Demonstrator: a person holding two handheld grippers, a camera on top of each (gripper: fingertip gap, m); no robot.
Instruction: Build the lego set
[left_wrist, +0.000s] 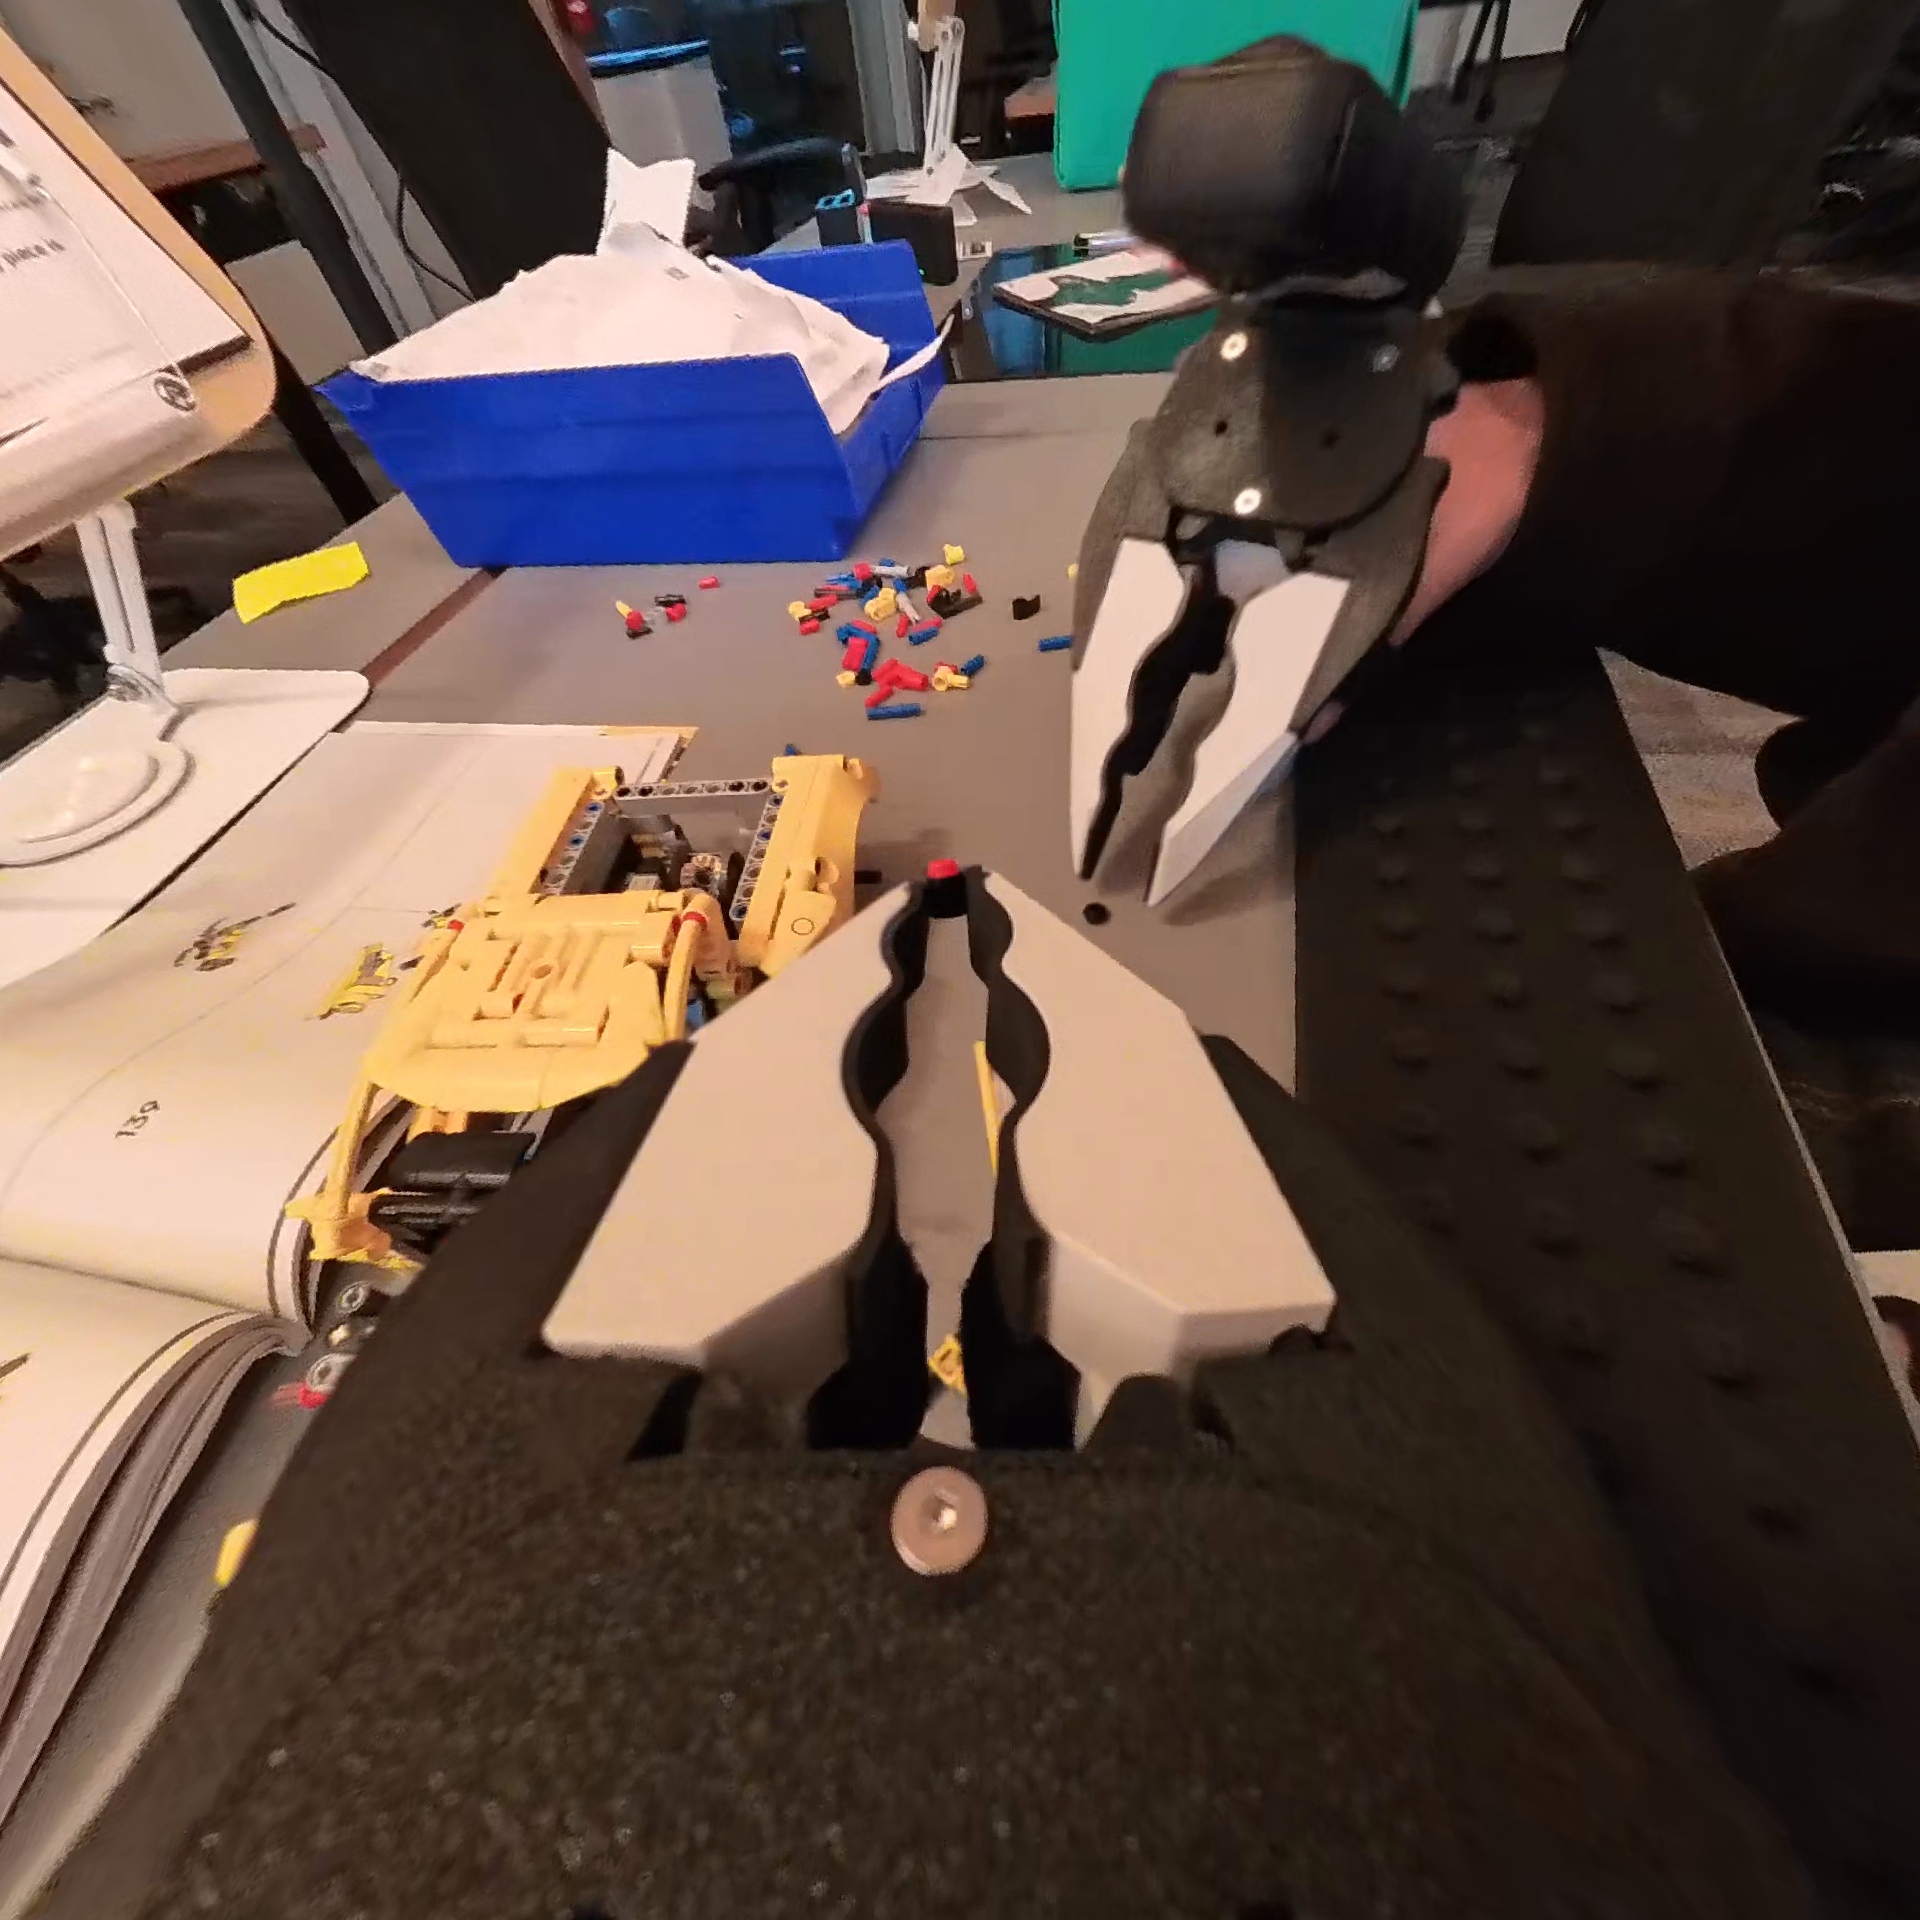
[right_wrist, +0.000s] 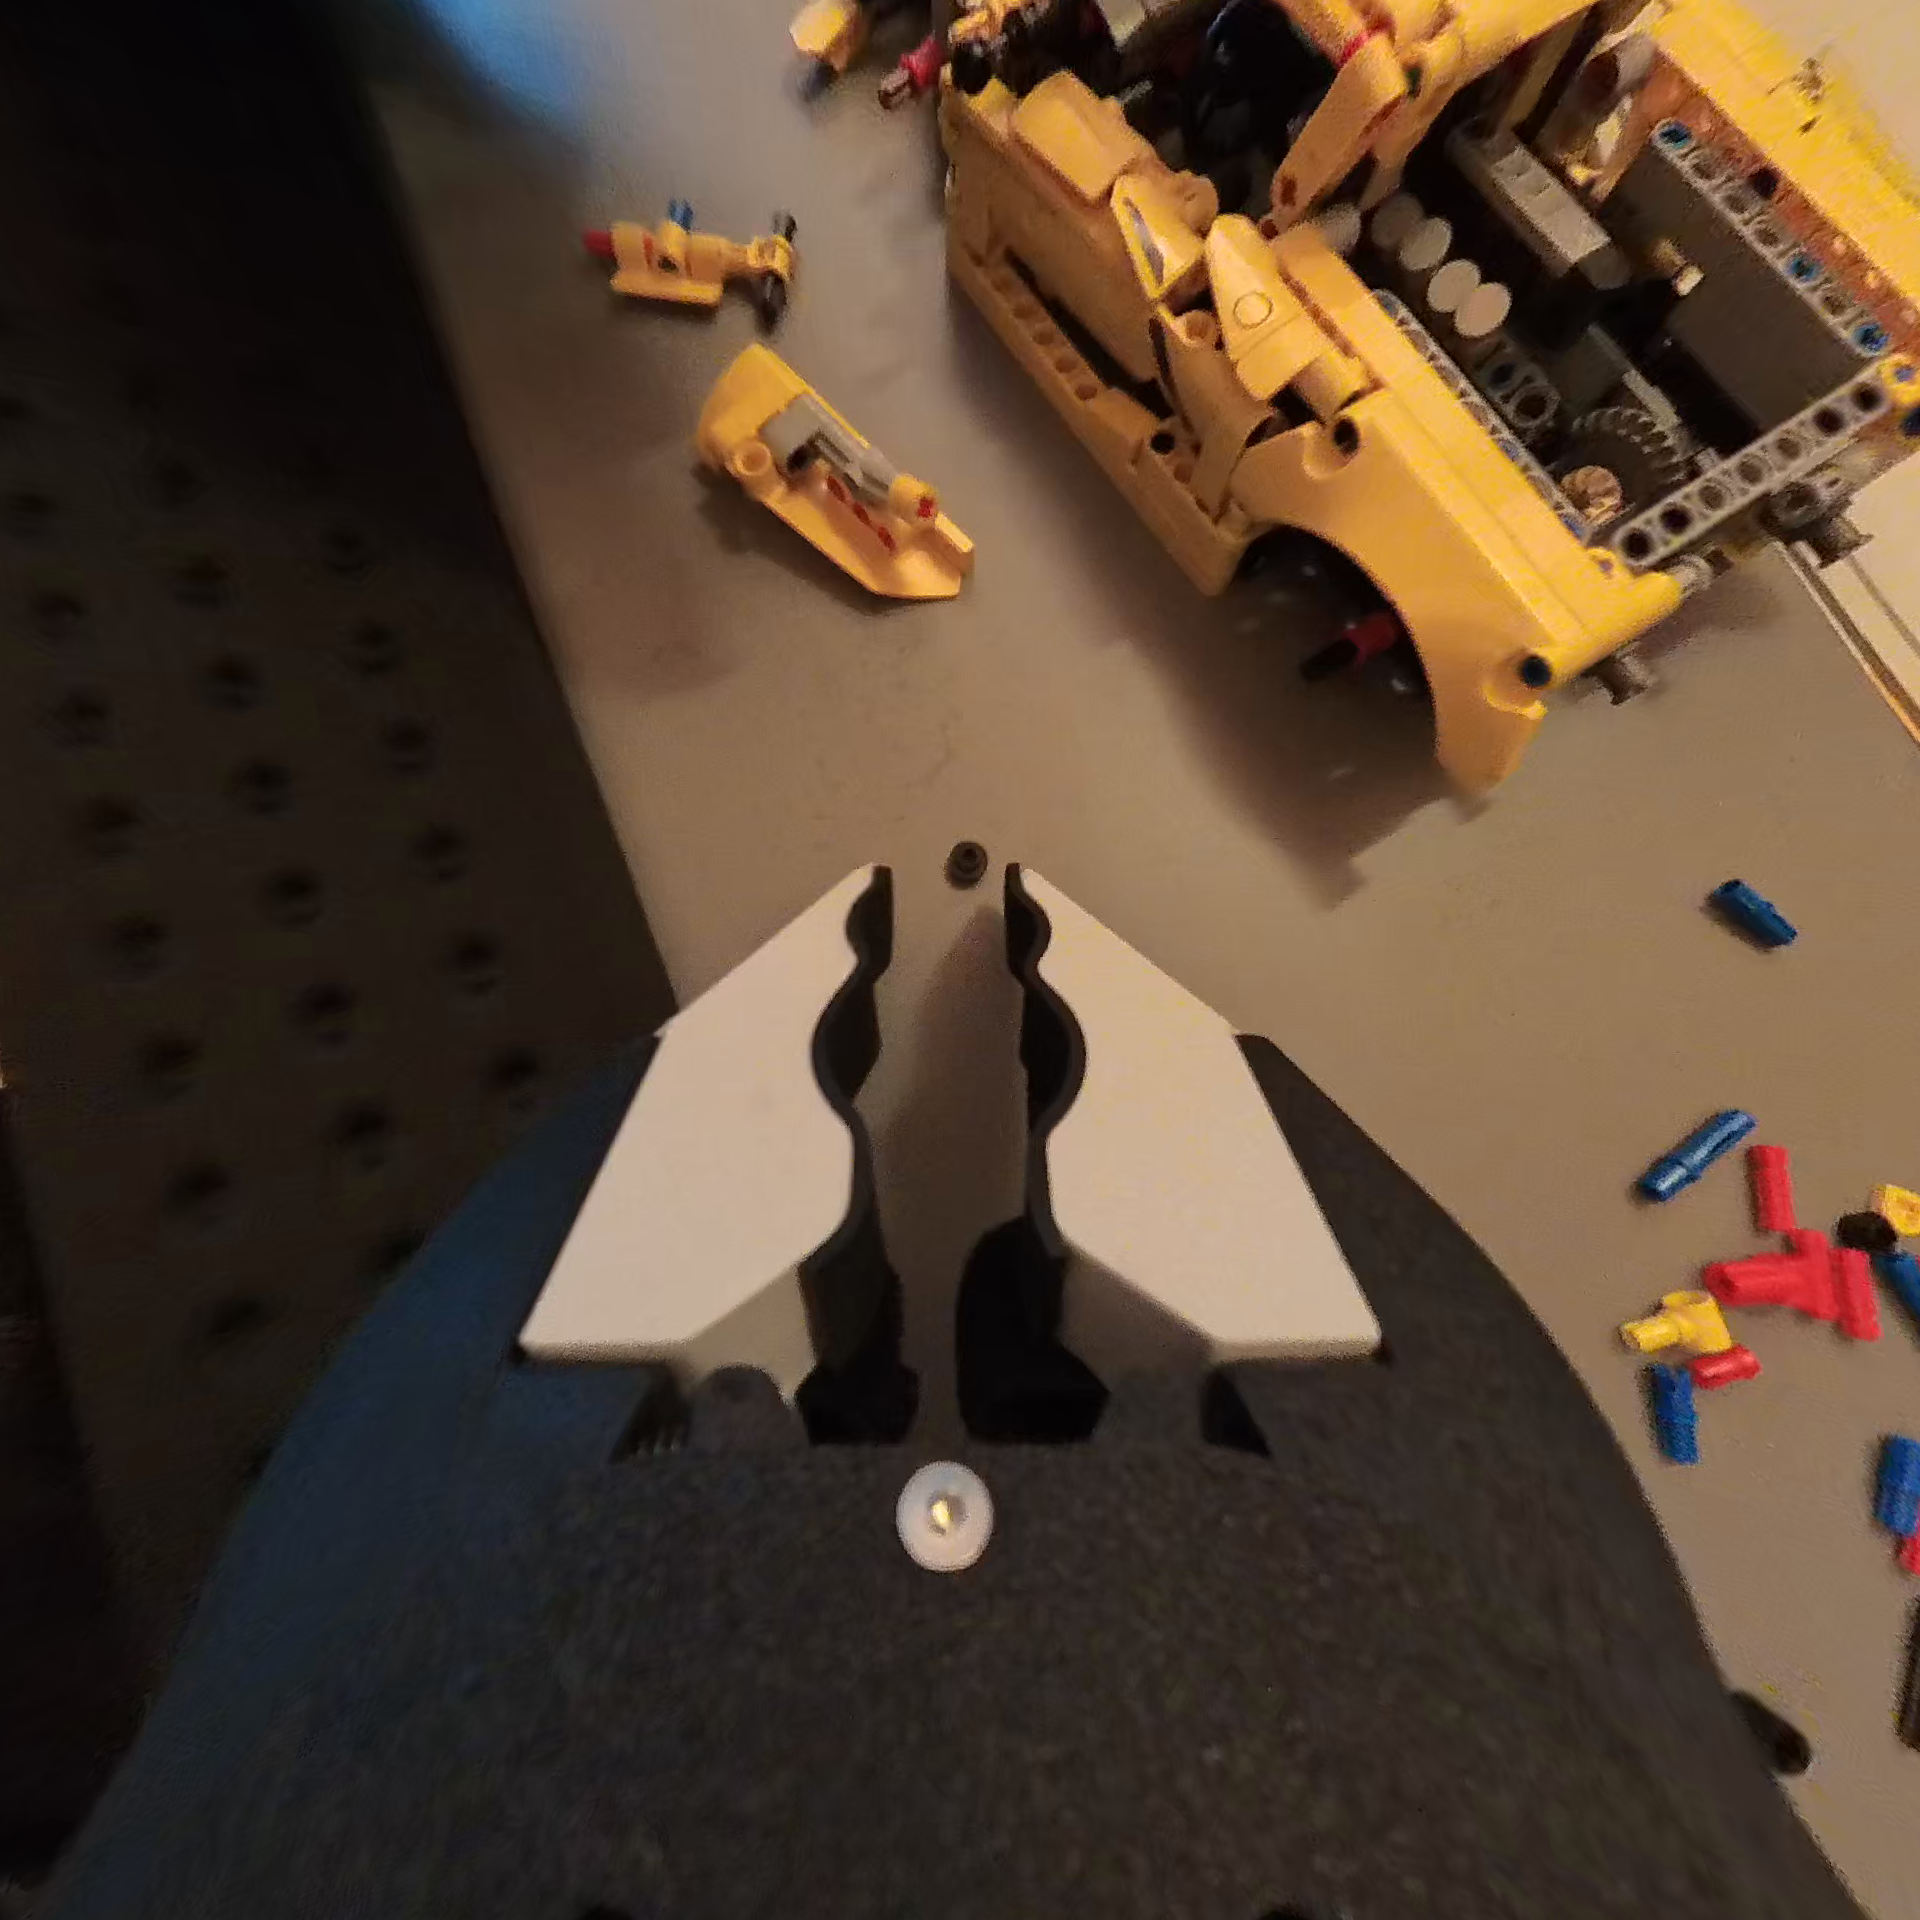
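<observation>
- My right gripper (right_wrist: 948, 883) hangs tips-down, jaws slightly apart and empty; the small black piece (right_wrist: 966, 862) lies on the grey table (right_wrist: 1143, 935) just past the tips, centred on the gap.
- My left gripper (left_wrist: 943, 883), nearer the yellow model (left_wrist: 582, 935), pinches a red-tipped black pin (left_wrist: 943, 873).
- The piece looks round, so I see no long axis to favour.

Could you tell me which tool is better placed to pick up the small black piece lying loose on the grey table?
The right tool. It is open, pointing down, and the small black piece sits just beyond its tips. The left tool already grips a red-capped black pin.
</observation>
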